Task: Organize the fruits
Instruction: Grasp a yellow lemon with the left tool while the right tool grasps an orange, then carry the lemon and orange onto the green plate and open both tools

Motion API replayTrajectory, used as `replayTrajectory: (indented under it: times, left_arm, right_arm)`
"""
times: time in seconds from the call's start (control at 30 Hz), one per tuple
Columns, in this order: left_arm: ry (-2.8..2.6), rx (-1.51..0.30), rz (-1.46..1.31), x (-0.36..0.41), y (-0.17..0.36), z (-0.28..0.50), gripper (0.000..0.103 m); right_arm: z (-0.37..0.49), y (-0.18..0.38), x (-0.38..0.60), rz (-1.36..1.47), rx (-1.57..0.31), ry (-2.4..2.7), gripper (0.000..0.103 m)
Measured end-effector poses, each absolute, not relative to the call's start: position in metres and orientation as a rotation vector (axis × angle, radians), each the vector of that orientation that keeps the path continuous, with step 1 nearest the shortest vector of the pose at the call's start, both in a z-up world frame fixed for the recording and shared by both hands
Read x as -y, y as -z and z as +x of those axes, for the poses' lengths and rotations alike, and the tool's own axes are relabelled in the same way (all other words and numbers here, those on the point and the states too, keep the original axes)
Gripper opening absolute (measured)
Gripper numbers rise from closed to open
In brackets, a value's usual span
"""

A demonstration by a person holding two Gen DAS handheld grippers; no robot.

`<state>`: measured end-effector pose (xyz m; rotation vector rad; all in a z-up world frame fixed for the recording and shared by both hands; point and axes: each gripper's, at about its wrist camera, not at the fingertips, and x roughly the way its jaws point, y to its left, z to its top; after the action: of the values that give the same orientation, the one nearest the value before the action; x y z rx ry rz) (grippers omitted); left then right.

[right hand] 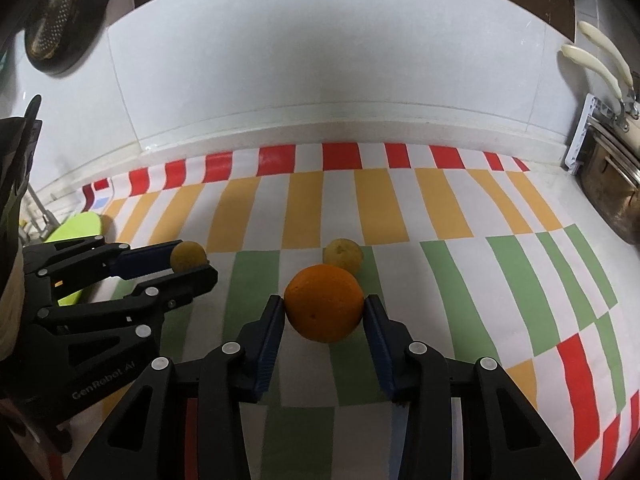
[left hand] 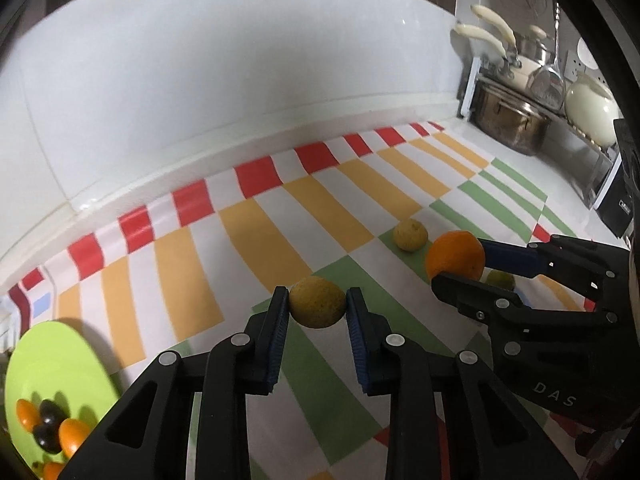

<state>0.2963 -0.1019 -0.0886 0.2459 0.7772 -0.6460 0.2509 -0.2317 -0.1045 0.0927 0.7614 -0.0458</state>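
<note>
Left claw (left hand: 317, 307) grips a lemon (left hand: 317, 302), right claw (right hand: 324, 307) grips the orange (right hand: 324, 303), both lifted, likely bound for the plate (left hand: 52, 360) at left.

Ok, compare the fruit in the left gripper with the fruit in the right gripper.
The yellow fruit in the left gripper is dull yellow with a rough, speckled skin; the orange in the right gripper is bright orange and smoother. The orange looks clearly bigger than the yellow fruit, so the right gripper stands wider. Both are round citrus, each pinched between blue pads above the striped cloth.
</note>
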Motion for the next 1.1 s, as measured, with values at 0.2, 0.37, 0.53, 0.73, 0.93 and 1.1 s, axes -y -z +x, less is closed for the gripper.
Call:
replayTrajectory:
  times: [0.2, 0.37, 0.53, 0.73, 0.93, 1.1]
  left_arm:
    - [0.611, -0.743, 0.202, 0.085, 0.068, 0.28, 0.029]
    - [0.578, -0.713, 0.171, 0.07, 0.051, 0.266, 0.029]
    - [0.545, -0.689, 0.14, 0.057, 0.039, 0.253, 0.029]
    - [0.496, -0.657, 0.11, 0.038, 0.023, 0.239, 0.029]
    - [0.432, -0.619, 0.091, 0.018, 0.009, 0.23, 0.029]
    - [0.378, -0.601, 0.066, 0.0, 0.001, 0.228, 0.029]
  right_arm:
    - [0.238, 0.088, 0.223, 0.091, -0.72, 0.027, 0.042]
    - [0.226, 0.071, 0.214, 0.086, -0.681, 0.002, 0.042]
    - [0.212, 0.057, 0.203, 0.081, -0.642, -0.019, 0.042]
    - [0.202, 0.042, 0.192, 0.066, -0.6, -0.05, 0.042]
    - [0.2, 0.028, 0.178, 0.043, -0.564, -0.098, 0.042]
    - [0.203, 0.02, 0.164, 0.028, -0.541, -0.144, 0.042]
